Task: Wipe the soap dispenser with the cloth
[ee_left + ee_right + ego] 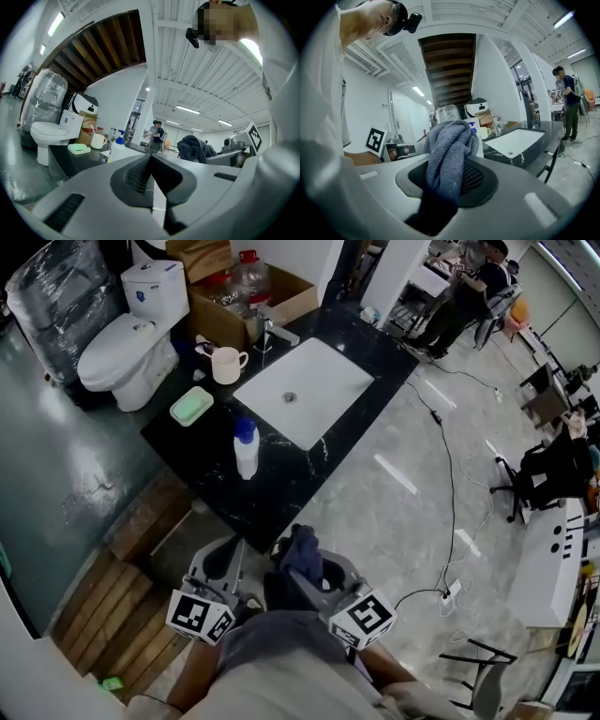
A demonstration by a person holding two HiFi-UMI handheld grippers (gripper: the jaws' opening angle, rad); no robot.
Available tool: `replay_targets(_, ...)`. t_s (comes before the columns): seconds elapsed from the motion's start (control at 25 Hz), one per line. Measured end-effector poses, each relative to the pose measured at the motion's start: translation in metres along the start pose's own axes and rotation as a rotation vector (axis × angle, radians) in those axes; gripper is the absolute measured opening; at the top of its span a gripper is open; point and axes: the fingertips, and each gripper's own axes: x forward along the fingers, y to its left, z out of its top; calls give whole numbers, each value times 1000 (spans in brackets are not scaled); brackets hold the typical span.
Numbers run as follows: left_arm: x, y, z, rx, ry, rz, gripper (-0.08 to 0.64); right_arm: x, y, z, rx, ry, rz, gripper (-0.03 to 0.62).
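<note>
Blue-grey terry cloth (448,145) sits clamped in right hand-held gripper (449,177); left hand-held gripper (151,165) closed.

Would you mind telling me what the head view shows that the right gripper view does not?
Only the head view: the green soap dish and the whole soap dispenser, standing on the black counter. Only the right gripper view: a close look at the jaws of the right gripper closed on the cloth, plus the ceiling lights. Both: the cloth, the white sink and the mug.
</note>
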Motion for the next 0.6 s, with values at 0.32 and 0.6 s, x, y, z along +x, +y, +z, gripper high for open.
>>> replay_targets(0.32, 52, 19, 9, -6, 7, 23, 6, 28, -46, 17, -7, 27, 43, 120)
replay_targets(0.6, 83, 32, 21, 19, 10, 71, 6, 47, -81, 33, -6, 11, 93, 120)
